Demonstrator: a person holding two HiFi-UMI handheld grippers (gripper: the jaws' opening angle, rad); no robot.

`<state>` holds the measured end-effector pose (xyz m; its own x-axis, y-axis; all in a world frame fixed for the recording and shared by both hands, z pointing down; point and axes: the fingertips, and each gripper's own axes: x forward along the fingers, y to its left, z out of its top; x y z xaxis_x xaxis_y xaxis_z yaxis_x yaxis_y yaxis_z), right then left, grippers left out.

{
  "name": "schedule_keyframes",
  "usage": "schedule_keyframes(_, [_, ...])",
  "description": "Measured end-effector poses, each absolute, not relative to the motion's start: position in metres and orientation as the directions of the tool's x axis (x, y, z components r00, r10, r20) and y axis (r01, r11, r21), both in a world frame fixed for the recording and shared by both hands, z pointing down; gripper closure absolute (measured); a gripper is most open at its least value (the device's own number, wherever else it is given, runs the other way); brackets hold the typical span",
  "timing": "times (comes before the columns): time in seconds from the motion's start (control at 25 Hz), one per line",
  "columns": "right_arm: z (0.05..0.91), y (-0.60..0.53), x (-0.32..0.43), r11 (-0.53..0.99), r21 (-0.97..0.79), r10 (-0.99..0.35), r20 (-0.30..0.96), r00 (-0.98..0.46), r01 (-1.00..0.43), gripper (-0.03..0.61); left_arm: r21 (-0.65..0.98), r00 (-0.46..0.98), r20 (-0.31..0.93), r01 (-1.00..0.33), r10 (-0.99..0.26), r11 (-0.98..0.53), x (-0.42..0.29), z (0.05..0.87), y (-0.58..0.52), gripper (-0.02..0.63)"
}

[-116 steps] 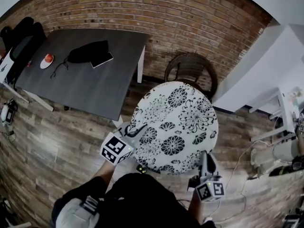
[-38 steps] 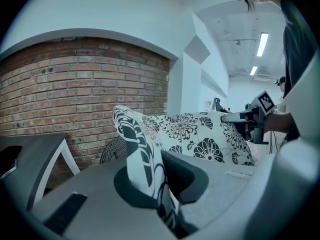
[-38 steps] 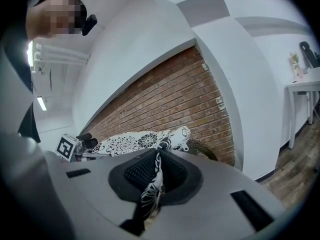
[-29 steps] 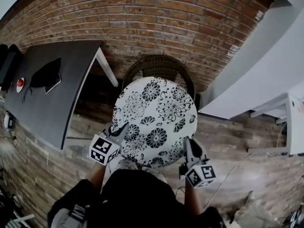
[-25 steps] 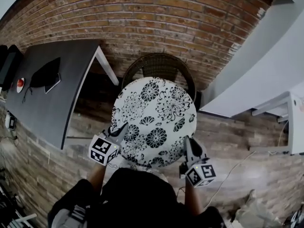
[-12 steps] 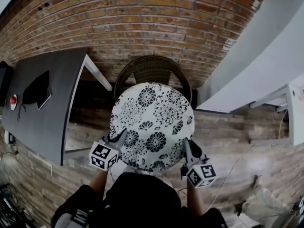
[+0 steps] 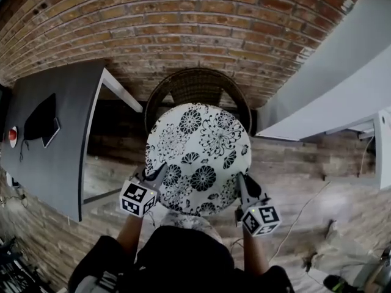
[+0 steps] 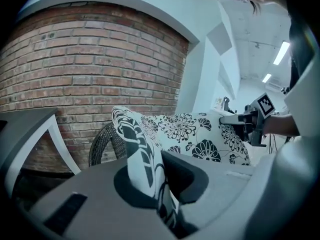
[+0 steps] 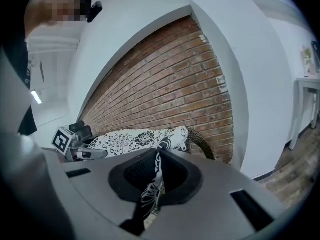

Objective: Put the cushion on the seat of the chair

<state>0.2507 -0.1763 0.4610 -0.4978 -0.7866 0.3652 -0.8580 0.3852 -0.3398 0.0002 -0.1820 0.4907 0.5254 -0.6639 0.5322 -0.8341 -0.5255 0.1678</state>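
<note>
Round floral cushion [image 7: 198, 157] above wicker chair [image 7: 197, 84]; left gripper [image 7: 160, 171] and right gripper [image 7: 240, 182] clamp its near edge.

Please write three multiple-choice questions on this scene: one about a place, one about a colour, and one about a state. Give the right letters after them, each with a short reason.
1. In the head view, where is the chair relative to the cushion?
A) Beyond it, by the brick wall
B) Nearer to the camera than it
C) Lying on top of it

2. What colours does the cushion have?
A) Plain red
B) Blue stripes
C) White with black flowers

3. In what state is the left gripper?
A) Open and empty
B) Shut on the cushion's edge
C) Shut on a chair leg

Answers:
1 A: the woven chair back shows past the cushion's far edge, in front of the bricks.
2 C: black flower prints cover the white fabric.
3 B: the left gripper view shows the patterned edge pinched between its jaws.
</note>
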Motion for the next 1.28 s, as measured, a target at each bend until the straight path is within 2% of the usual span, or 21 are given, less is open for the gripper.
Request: schedule_keyframes(1.28, [0.594, -0.242, 0.228, 0.360, -0.299, -0.682, 0.561, -0.468, -0.884, 0.560, 0.245, 0.522, 0.633, -0.836, -0.572, -0.491, -0.008, 0.635, -0.250, 0.601])
